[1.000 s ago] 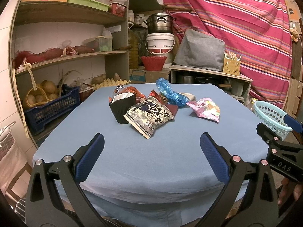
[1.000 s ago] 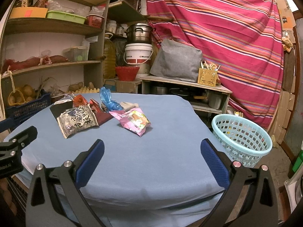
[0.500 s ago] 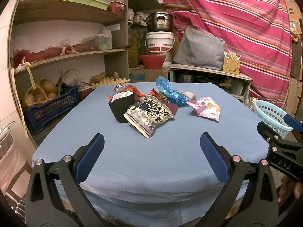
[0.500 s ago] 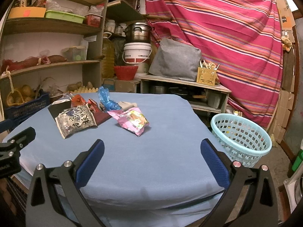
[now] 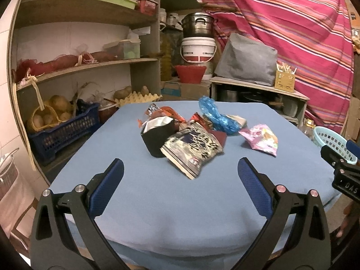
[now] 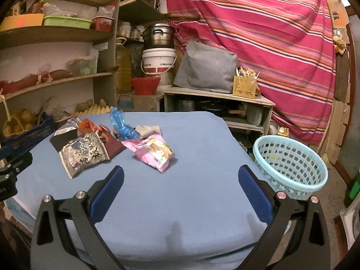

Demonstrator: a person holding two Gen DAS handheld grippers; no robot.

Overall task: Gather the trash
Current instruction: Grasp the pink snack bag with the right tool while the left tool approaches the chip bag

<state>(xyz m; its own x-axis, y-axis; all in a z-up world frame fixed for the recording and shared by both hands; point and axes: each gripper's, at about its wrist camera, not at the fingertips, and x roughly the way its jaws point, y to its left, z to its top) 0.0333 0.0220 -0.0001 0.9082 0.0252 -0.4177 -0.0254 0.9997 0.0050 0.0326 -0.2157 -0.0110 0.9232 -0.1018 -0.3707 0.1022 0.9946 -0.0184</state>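
With both my left gripper [image 5: 180,168] and right gripper [image 6: 180,175] spread wide and empty, I risk the crinkly pink plastic snack wrapper [image 6: 153,151] sliding away on the blue cloth-covered table [image 6: 202,148] when pinched.

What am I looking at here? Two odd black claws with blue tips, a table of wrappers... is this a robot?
No robot: a person holds a two-finger gripper in each hand, and each carries a wide-angle camera looking along its fingers. One picture is from the left gripper, the other from the right gripper. Both are open and hold nothing. On the blue table lies trash: a black-and-white snack bag, a black pouch, red wrappers, a crumpled blue plastic bag and a pink packet. The light blue basket stands beside the table, probably for the trash.
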